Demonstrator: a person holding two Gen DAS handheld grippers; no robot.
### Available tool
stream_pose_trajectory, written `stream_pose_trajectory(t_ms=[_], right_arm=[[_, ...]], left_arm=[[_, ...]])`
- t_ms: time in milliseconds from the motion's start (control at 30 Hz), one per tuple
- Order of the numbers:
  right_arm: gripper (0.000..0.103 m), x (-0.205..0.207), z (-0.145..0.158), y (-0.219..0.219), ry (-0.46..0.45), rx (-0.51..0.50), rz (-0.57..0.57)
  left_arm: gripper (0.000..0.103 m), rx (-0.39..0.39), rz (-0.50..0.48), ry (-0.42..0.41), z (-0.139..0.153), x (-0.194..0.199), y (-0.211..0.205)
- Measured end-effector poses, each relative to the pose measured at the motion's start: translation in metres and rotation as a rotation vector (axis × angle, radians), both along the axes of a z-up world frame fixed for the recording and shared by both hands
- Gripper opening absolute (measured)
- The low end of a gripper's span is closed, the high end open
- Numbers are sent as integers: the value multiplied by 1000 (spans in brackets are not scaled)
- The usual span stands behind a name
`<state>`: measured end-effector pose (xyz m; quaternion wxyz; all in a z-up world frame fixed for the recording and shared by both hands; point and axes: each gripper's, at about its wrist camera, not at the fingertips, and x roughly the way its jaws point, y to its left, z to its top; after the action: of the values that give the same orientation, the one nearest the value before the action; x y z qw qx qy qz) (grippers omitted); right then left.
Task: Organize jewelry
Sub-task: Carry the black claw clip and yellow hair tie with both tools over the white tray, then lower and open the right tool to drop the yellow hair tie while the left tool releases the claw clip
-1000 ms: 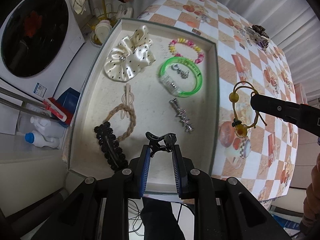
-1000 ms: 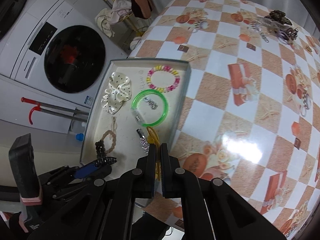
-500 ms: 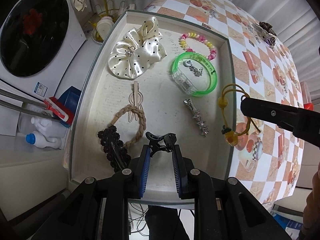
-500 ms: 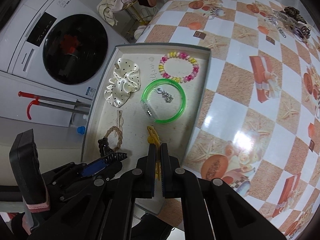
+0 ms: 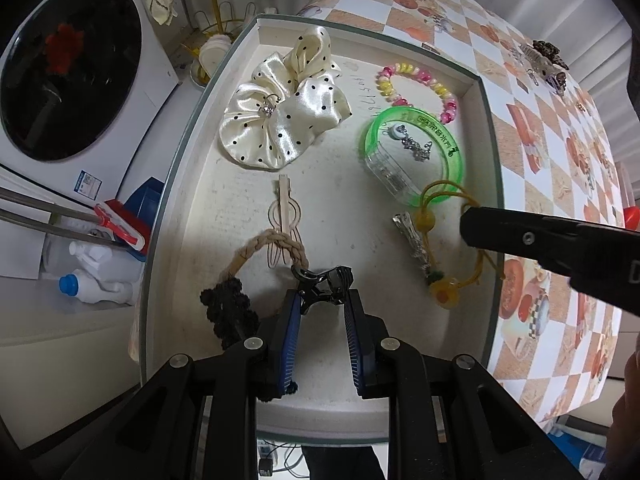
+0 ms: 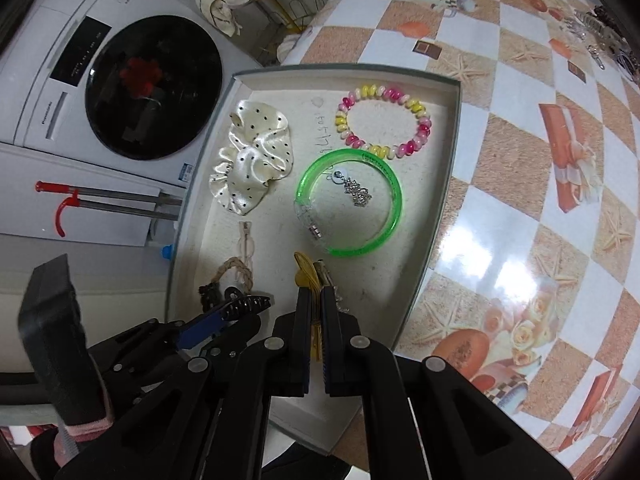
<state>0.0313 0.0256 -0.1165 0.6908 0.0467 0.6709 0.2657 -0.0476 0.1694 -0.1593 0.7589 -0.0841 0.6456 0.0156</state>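
Note:
A shallow white tray (image 5: 490, 128) (image 6: 448, 184) lies at the table's corner. My left gripper (image 5: 322, 286) is shut on a black claw hair clip (image 5: 320, 284) just above the tray's near part; the clip also shows in the right wrist view (image 6: 246, 305). My right gripper (image 6: 315, 294) is shut on a yellow beaded cord (image 5: 440, 236) (image 6: 306, 270), which hangs over the tray's right side above a silver hair clip (image 5: 412, 240). In the tray lie a green bangle (image 5: 416, 152) (image 6: 352, 208), a pink-and-yellow bead bracelet (image 5: 416, 84) (image 6: 384, 120) and a cream dotted scrunchie (image 5: 284, 112) (image 6: 252, 160).
The tray also holds a clear hair pin (image 5: 284, 216), a braided tan tie (image 5: 268, 248) and a black lace clip (image 5: 228, 312). More jewelry (image 5: 544, 60) lies at the table's far right. A washing machine (image 6: 132, 84) and a bottle (image 5: 96, 280) stand left, below the table.
My right gripper has carried the yellow cord leftward from over the tablecloth to over the tray's right side. My left gripper has moved nearer the tray, still holding the black clip.

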Motion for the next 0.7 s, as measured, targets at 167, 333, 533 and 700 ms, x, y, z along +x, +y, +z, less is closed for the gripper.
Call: stream_pose_trajectory(t_ms=[167,333,533,700], right_arm=[[4,4,-10,5,-3,-29,8],[4,7,-22,7,-4,-64,5],[4,9,-39,5,8,-98,-4],[5,11,-48,7,17,-114,-4]], left_arm=[[28,15,-11,-2,-5,3,-1],[28,40,-33,-12,-7,4,-6],[28,68,-42,-22,-7,3,-8],[28,83,-39,-15,-7,4,-8]])
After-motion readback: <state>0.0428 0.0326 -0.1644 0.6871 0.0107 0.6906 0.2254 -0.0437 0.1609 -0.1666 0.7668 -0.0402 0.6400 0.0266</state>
